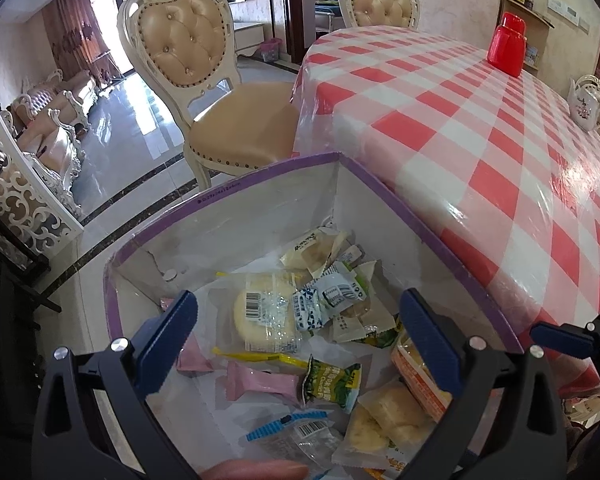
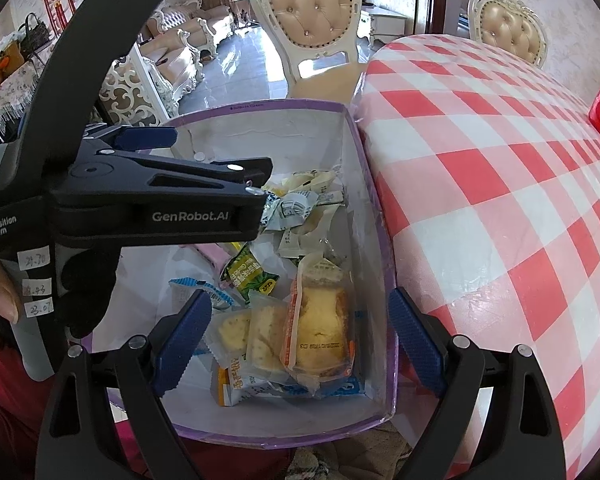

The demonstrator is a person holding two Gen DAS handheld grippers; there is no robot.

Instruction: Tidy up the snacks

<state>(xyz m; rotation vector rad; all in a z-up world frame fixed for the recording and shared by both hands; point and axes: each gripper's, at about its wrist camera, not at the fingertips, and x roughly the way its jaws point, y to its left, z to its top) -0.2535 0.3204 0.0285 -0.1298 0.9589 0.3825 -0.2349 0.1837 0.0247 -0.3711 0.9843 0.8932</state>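
The white cardboard box with purple rim (image 1: 384, 184) is the reference landmark. It sits open-topped just beside the near end of the table with red-and-white checked cloth under clear plastic (image 1: 480, 128), its long right wall against the table edge.

Contents of the box:
- A round pale cake in clear wrapper with barcode (image 1: 262, 314) lies near the centre.
- A green-and-yellow snack packet (image 1: 332, 384) lies nearer the camera than the cake, with a pink wrapped sweet (image 1: 260, 384) touching its left end.
- A rectangular sponge cake in orange-edged clear wrapper (image 2: 320, 320) lies along the right wall.
- Two pale biscuits in clear wrappers (image 2: 248, 332) lie just left of the sponge cake.
- Small white and blue-printed sachets (image 1: 324, 296) are heaped toward the far end.

The left gripper (image 1: 298, 326) hangs above the box interior with its blue-padded fingers spread wide; nothing is between them. The right gripper (image 2: 300, 326) is over the near end of the box, jaws likewise wide apart and empty, framing the sponge cake and biscuits below. A fingertip (image 1: 252, 470) shows at the lower edge of the left wrist view.

Beyond the box stands a cream carved chair with tan tufted upholstery (image 1: 188, 52). A red plastic lidded jug (image 1: 507, 46) stands on the table, well apart from the box.
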